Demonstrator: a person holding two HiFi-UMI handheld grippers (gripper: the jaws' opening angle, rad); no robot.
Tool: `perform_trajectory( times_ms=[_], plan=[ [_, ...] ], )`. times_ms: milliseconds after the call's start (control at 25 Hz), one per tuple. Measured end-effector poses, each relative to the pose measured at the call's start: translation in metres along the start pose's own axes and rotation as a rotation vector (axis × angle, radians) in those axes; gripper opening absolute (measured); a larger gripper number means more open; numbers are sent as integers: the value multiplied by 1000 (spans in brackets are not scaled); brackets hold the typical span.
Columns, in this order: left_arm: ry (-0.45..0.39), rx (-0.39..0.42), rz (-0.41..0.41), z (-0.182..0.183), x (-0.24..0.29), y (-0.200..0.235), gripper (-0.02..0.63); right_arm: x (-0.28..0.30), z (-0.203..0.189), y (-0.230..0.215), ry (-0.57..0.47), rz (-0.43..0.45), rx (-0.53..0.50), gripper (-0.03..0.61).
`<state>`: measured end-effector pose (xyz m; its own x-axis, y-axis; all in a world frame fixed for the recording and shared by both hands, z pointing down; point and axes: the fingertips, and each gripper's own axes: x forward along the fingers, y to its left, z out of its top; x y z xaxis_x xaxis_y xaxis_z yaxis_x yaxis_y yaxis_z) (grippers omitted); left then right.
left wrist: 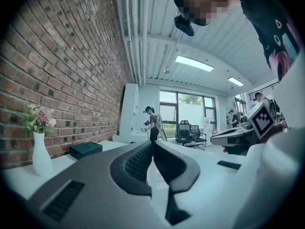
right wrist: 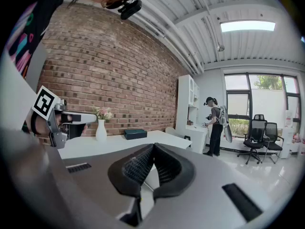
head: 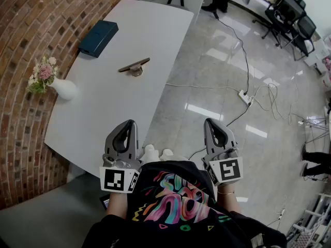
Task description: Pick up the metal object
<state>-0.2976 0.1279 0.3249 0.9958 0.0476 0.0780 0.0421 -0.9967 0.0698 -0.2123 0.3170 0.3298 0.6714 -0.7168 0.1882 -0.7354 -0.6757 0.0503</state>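
Lying on table [head: 114, 102], metal obj [head: 134, 66] well ahead of L gripper [head: 129, 123] & R gripper [head: 211, 122], both clenched empty

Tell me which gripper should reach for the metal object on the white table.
Left, probably. The left gripper hangs over the near corner of the white table, facing the flat brownish metal object; the right gripper hangs over the glossy floor. Both are shut, empty.

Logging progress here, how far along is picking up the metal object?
Nothing looks done: the flat brownish metal object lies untouched on the white table. In hand: nothing; left gripper and right gripper have jaws together, empty, well short of it. Left: reach, grasp, lift.
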Motion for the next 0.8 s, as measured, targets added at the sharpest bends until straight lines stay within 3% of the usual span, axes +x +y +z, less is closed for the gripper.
perform_trajectory(
  times_ms=[800],
  plan=[
    [-5,32,13,-1,44,-18,31,12,-10,-34,-3,18,24,17]
  ],
)
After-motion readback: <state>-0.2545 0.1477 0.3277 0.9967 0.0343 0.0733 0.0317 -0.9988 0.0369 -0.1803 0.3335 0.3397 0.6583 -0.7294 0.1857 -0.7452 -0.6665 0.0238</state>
